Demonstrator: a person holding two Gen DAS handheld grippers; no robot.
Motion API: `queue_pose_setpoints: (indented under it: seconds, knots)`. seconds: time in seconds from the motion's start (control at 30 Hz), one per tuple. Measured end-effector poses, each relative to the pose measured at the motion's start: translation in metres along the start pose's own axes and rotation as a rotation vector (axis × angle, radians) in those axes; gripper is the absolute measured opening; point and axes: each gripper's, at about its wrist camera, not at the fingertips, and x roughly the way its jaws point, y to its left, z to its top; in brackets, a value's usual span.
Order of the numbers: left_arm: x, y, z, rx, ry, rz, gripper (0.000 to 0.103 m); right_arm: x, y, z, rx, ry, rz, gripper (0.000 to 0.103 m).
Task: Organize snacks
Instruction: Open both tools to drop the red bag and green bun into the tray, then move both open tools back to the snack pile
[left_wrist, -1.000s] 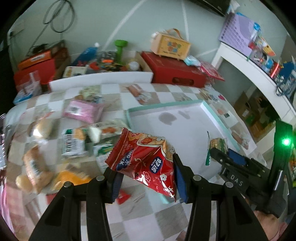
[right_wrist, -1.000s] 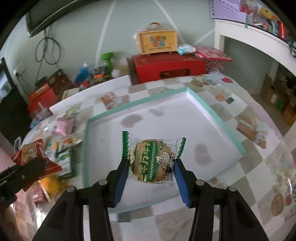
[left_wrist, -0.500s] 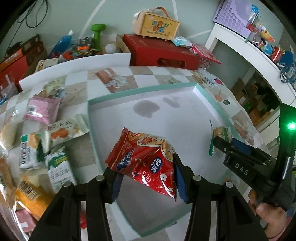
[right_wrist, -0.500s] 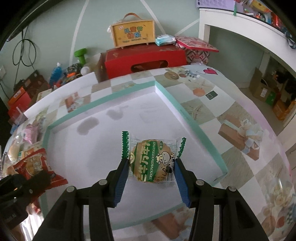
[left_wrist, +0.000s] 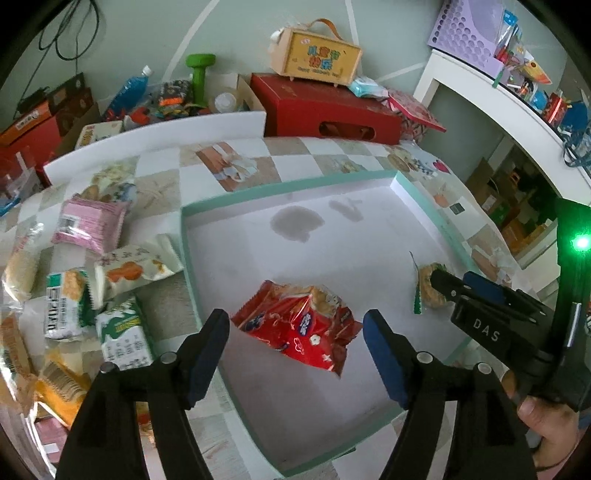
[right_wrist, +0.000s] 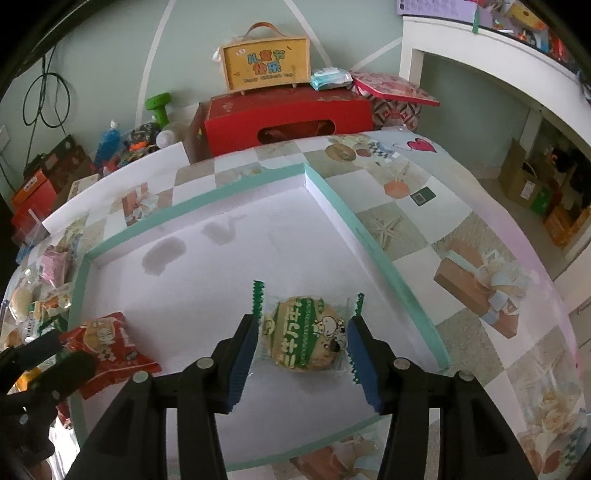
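Observation:
A white tray with a teal rim (left_wrist: 236, 206) (right_wrist: 369, 236) lies on the checkered table. My left gripper (left_wrist: 295, 332) is open, and a red snack bag (left_wrist: 299, 321) lies on the tray floor between its fingers; the bag also shows in the right wrist view (right_wrist: 107, 347). My right gripper (right_wrist: 301, 350) stands over the tray with a green round cookie packet (right_wrist: 306, 336) between its fingers, the pads close to the packet's ends. The packet also shows in the left wrist view (left_wrist: 428, 284).
Several snack packets lie left of the tray: a pink one (left_wrist: 88, 225), a white-orange one (left_wrist: 136, 266), green-white ones (left_wrist: 125, 332). A red box (left_wrist: 325, 107) with a yellow case (left_wrist: 317, 55) stands behind the table. A white shelf (left_wrist: 498, 96) is at the right.
My left gripper opened and the red bag dropped onto the tray floor. My right gripper lowered the cookie packet toward the tray's right side and its fingers widened slightly.

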Motion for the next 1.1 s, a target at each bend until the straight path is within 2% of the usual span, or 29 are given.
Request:
queue_pose_setpoints:
  seconds: [0.07,0.13,0.17,0.2,0.27,0.53,0.57,0.6,0.93,1.1]
  knots:
    - [-0.007,0.002,0.001,0.004,-0.011,0.019,0.077,-0.005,0.003,0.001,-0.003,-0.007,0.007,0.055]
    - [-0.013,0.005,0.001,0.006,-0.028,0.05,0.077,-0.011,0.008,0.001,-0.008,-0.018,0.018,0.065]
    - [-0.016,0.008,0.001,0.004,-0.035,0.065,0.078,-0.013,0.009,0.001,-0.007,-0.022,0.022,0.077]
    - [-0.019,0.01,0.0,0.003,-0.042,0.083,0.082,-0.015,0.011,0.001,-0.006,-0.026,0.024,0.084]
    - [-0.025,0.017,-0.002,-0.002,-0.052,0.124,0.093,-0.02,0.016,0.0,-0.008,-0.034,0.03,0.085]
    - [-0.048,0.058,-0.008,-0.096,-0.072,0.174,0.093,-0.037,0.04,-0.003,-0.039,-0.039,0.07,0.092]
    - [-0.05,0.064,-0.009,-0.111,-0.07,0.181,0.093,-0.039,0.043,-0.004,-0.043,-0.04,0.074,0.1]
    - [-0.053,0.072,-0.01,-0.128,-0.071,0.19,0.093,-0.041,0.047,-0.004,-0.049,-0.044,0.079,0.103]
    - [-0.09,0.159,-0.032,-0.349,-0.079,0.27,0.093,-0.066,0.1,-0.006,-0.124,-0.07,0.144,0.103]
    - [-0.101,0.191,-0.047,-0.431,-0.066,0.279,0.093,-0.07,0.132,-0.011,-0.158,-0.057,0.184,0.103]
